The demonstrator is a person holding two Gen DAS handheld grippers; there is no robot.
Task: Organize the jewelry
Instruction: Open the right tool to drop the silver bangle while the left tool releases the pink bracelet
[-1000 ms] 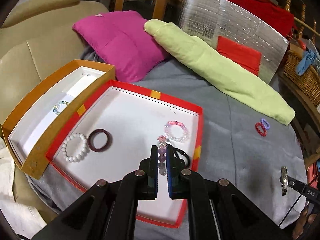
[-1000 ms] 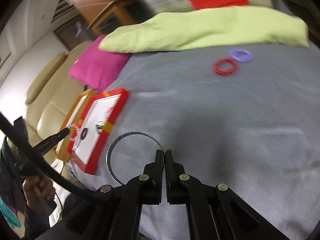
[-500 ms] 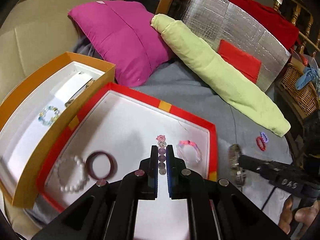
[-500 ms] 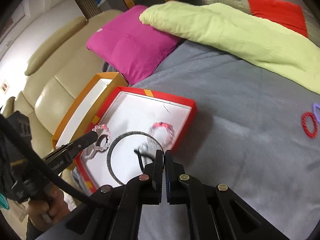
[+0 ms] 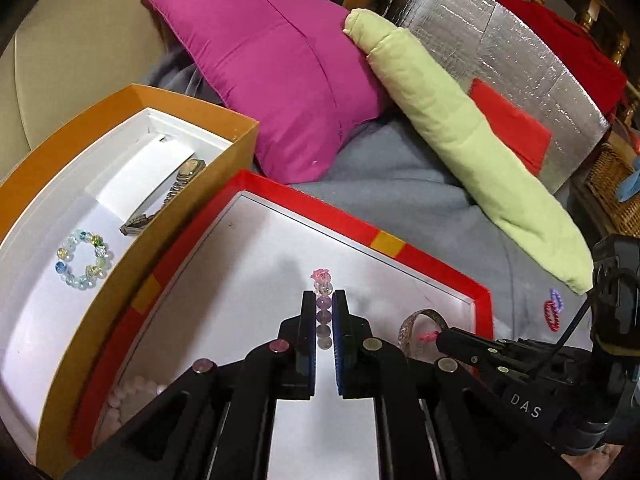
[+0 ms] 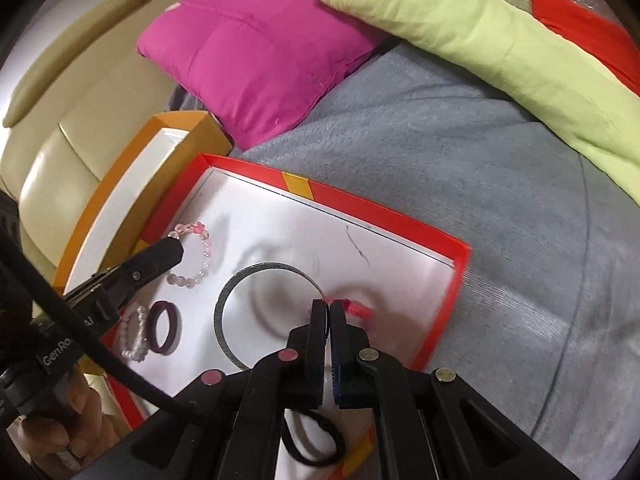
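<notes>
My left gripper (image 5: 323,300) is shut on a pink and purple bead bracelet (image 5: 322,286), held above the white floor of the red tray (image 5: 362,229); the bracelet hangs as a loop in the right wrist view (image 6: 198,254). My right gripper (image 6: 329,308) is shut on a thin silver bangle (image 6: 240,288) over the same tray (image 6: 380,216), also seen in the left wrist view (image 5: 416,320). In the tray lie a white pearl bracelet (image 6: 134,338), a dark maroon ring (image 6: 163,332), a pink bracelet (image 6: 360,310) and a black band (image 6: 312,440).
An orange box (image 5: 116,108) left of the tray holds a glass bead bracelet (image 5: 84,260) and a metal watch (image 5: 168,196). A magenta cushion (image 5: 280,64) and a green pillow (image 5: 460,148) lie behind. Red and purple rings (image 5: 553,309) lie on the grey cloth (image 6: 500,184).
My right gripper has carried the silver bangle left from the grey cloth to over the red tray. My left gripper has moved forward over the tray, still holding the bead bracelet.
</notes>
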